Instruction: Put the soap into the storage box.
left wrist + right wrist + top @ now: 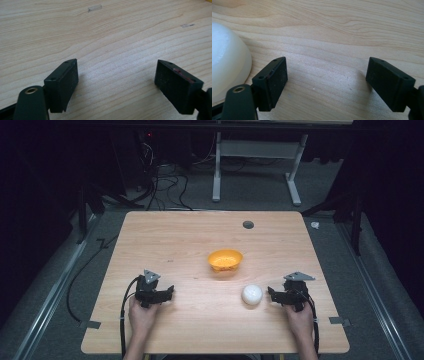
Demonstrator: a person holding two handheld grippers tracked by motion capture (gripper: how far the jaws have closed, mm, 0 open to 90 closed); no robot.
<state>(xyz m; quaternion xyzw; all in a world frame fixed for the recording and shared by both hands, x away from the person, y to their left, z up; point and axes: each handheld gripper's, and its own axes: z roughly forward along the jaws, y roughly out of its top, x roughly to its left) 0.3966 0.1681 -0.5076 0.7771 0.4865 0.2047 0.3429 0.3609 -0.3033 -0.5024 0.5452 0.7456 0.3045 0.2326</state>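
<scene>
An orange bowl sits near the middle of the wooden table. A white dome-shaped object rests in front of it and to the right; the same white object lies just outside the left jaw in the right gripper view. My right gripper is held just right of it, open, with bare wood between the jaws. At the front left of the table my left gripper is open over bare wood, nothing between its jaws.
A small dark round hole marks the table's far side. A strip of clear tape lies on the wood ahead of the left gripper. Cables and a white table frame stand on the floor beyond.
</scene>
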